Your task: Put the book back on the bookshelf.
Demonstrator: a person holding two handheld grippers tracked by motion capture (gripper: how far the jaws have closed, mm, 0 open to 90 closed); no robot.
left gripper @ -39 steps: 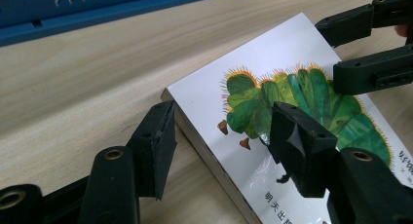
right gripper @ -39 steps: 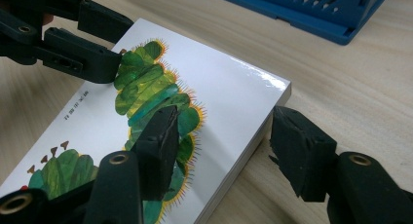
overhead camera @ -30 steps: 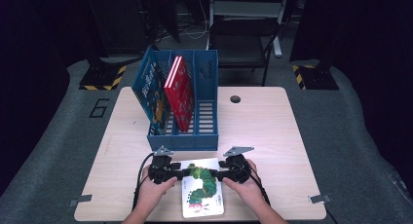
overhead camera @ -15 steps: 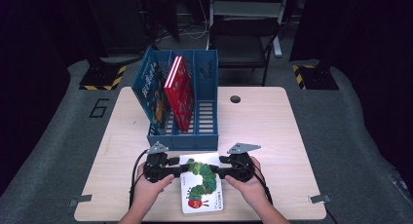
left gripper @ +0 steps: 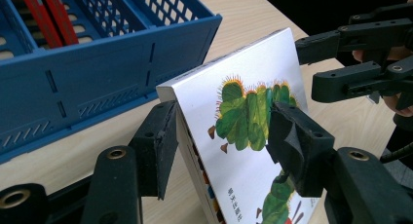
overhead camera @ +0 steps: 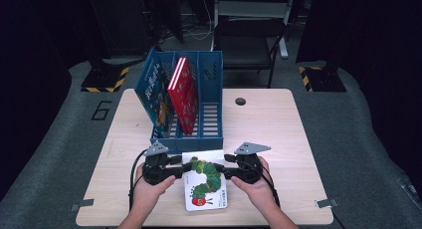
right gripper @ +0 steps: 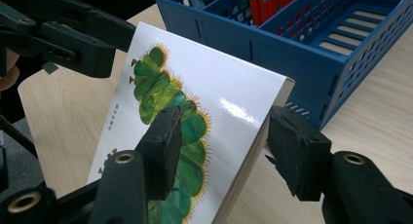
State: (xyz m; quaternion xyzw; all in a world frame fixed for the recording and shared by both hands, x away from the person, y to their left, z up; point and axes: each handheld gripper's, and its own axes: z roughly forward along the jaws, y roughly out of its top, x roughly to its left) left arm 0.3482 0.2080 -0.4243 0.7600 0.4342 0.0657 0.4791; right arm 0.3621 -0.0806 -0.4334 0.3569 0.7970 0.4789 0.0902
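Observation:
A white picture book (overhead camera: pixel 206 184) with a green caterpillar on its cover is held between both grippers near the table's front edge, tilted with its far edge raised. My left gripper (overhead camera: pixel 185 165) grips its left side. In the left gripper view, the left gripper (left gripper: pixel 224 151) has one pad on the cover (left gripper: pixel 253 112) and the other behind the book. My right gripper (overhead camera: pixel 223 167) grips the right side. In the right gripper view, the right gripper (right gripper: pixel 224 141) clamps the book (right gripper: pixel 204 87) the same way.
A blue slotted file rack (overhead camera: pixel 186 134) stands just beyond the book, holding an upright red book (overhead camera: pixel 183 94) and a leaning blue book (overhead camera: pixel 157 92). The wooden table (overhead camera: pixel 278 134) has a cable hole (overhead camera: pixel 240 101) at the back. A chair (overhead camera: pixel 249 40) stands behind the table.
Both hands have risen with the book, lifting it off the table and tipping its far edge up towards the rack.

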